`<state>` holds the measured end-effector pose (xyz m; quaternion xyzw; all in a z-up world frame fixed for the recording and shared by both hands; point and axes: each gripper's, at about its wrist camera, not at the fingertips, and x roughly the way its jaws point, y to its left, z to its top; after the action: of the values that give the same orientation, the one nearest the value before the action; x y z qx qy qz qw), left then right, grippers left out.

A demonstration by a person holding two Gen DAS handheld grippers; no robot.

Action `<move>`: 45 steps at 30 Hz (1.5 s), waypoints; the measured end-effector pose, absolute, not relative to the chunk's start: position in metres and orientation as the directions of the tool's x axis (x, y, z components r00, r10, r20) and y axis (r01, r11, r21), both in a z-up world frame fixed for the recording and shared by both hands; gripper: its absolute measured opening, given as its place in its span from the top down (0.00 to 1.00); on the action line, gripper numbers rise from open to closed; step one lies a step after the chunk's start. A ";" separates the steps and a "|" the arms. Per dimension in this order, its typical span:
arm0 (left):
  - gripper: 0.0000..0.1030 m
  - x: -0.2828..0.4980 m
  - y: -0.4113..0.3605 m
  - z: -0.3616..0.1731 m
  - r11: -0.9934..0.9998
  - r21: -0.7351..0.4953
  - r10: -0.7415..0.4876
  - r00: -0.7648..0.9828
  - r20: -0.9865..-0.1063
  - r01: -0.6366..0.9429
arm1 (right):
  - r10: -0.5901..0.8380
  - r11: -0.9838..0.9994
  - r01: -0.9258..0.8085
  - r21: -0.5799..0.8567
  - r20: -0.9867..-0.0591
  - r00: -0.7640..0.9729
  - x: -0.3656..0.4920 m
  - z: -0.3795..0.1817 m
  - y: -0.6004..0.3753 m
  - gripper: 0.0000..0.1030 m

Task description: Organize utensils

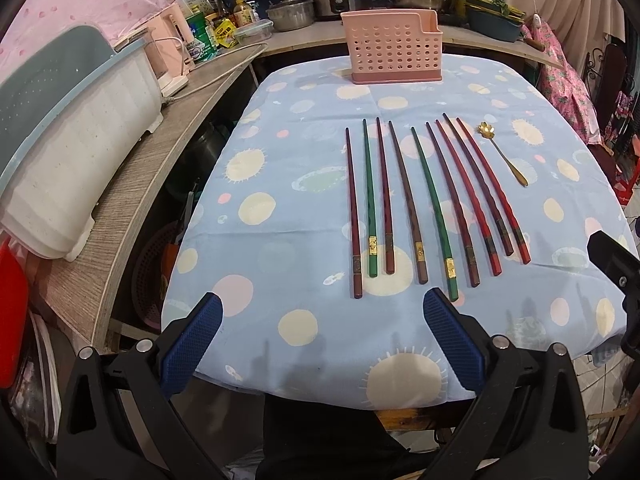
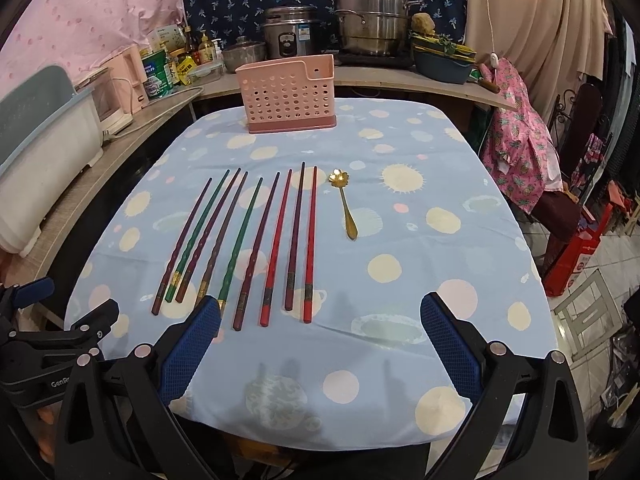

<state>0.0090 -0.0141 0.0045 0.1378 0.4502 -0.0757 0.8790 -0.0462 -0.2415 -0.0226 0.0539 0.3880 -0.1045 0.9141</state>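
Note:
Several chopsticks (image 1: 424, 200) (image 2: 256, 240), green, red and dark brown, lie side by side on the blue patterned tablecloth (image 1: 288, 216) (image 2: 400, 216). A small gold spoon (image 1: 502, 152) (image 2: 345, 204) lies just right of them. A pink perforated utensil holder (image 1: 394, 48) (image 2: 289, 94) stands upright at the table's far edge. My left gripper (image 1: 322, 312) hovers open over the near table edge, short of the chopstick handles. My right gripper (image 2: 320, 314) is open too, its left finger (image 2: 196, 340) overlapping the handle ends of the green chopsticks. The left gripper (image 2: 24, 296) also shows at the left edge of the right wrist view.
A wooden counter (image 1: 132, 200) runs along the left with a white and blue dish rack (image 1: 68, 152) and a pink kettle (image 1: 170, 52). Pots and a rice cooker (image 2: 292, 36) stand behind the table. A chair draped in pink cloth (image 2: 520, 140) is on the right.

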 end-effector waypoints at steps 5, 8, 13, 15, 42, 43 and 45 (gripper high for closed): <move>0.07 0.009 -0.014 0.005 0.951 0.172 -0.010 0.582 -0.813 0.258 | -0.154 0.973 0.230 0.008 -0.721 0.676 -0.045 -0.022 -0.239 0.07; 0.07 0.012 -0.013 0.003 0.952 0.166 -0.012 0.577 -0.817 0.256 | -0.158 0.973 0.230 0.002 -0.721 0.674 -0.046 -0.022 -0.237 0.07; 0.07 0.012 -0.012 0.003 0.952 0.165 -0.014 0.578 -0.816 0.256 | -0.157 0.973 0.232 0.005 -0.722 0.674 -0.047 -0.022 -0.237 0.07; 0.07 0.011 -0.012 0.003 0.952 0.166 -0.014 0.581 -0.814 0.256 | -0.158 0.973 0.232 0.004 -0.722 0.674 -0.047 -0.022 -0.237 0.07; 0.07 0.005 -0.016 0.003 0.952 0.161 -0.022 0.582 -0.813 0.262 | -0.159 0.971 0.239 0.007 -0.725 0.670 -0.049 -0.024 -0.239 0.07; 0.07 0.005 -0.016 0.003 0.952 0.161 -0.022 0.581 -0.813 0.261 | -0.160 0.971 0.239 0.006 -0.725 0.669 -0.049 -0.024 -0.238 0.07; 0.07 0.005 -0.017 0.003 0.952 0.160 -0.022 0.581 -0.814 0.261 | -0.160 0.971 0.239 0.006 -0.726 0.669 -0.049 -0.024 -0.238 0.07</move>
<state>0.0047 -0.0171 0.0034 0.1325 0.4507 -0.0807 0.8791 -0.0493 -0.2384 -0.0240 0.0504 0.3916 -0.1092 0.9122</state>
